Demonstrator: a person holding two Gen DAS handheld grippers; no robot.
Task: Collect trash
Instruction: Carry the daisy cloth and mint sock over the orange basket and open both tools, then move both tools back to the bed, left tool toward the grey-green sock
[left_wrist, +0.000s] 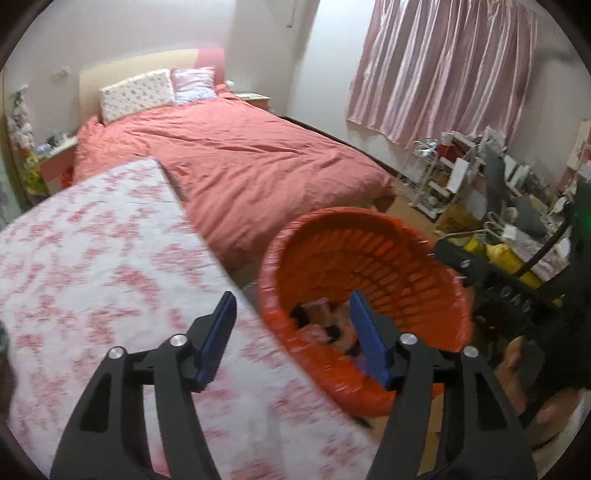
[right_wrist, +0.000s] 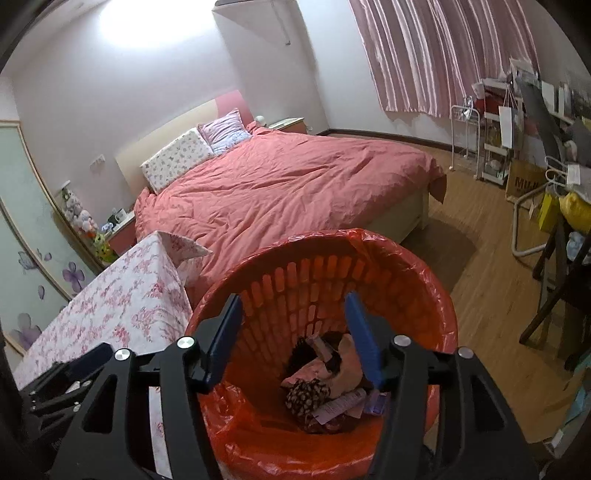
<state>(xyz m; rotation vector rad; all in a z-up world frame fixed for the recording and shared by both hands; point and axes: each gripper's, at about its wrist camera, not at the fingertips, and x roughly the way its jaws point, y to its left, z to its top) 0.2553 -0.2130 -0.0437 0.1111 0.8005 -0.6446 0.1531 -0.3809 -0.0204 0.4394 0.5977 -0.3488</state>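
A bed (right_wrist: 288, 184) under a salmon quilt fills the room from about ten o'clock to one o'clock in the right wrist view. Its foot comes down near a table (right_wrist: 122, 302) draped in a pink-flowered cloth at eight o'clock. Pink striped curtains (right_wrist: 443, 55) hang at one o'clock, above crowded shelves.

Beside the table, at six o'clock, stands an orange basket (right_wrist: 325, 280) lined with an orange plastic bag. It seems parked at the table's edge so that waste can be dropped straight in. The trash (right_wrist: 332, 384) already lies at the bottom: crumpled wrappers, a spotted scrap and a pale tube, heaped together.

The right gripper (right_wrist: 293, 332) hangs over the basket mouth, its blue pads parted about halfway with nothing between them, as befits a drop just made. The left gripper (left_wrist: 293, 339) straddles the table edge and the basket rim, likewise about half open and empty, one finger over the cloth, the other over the bin.
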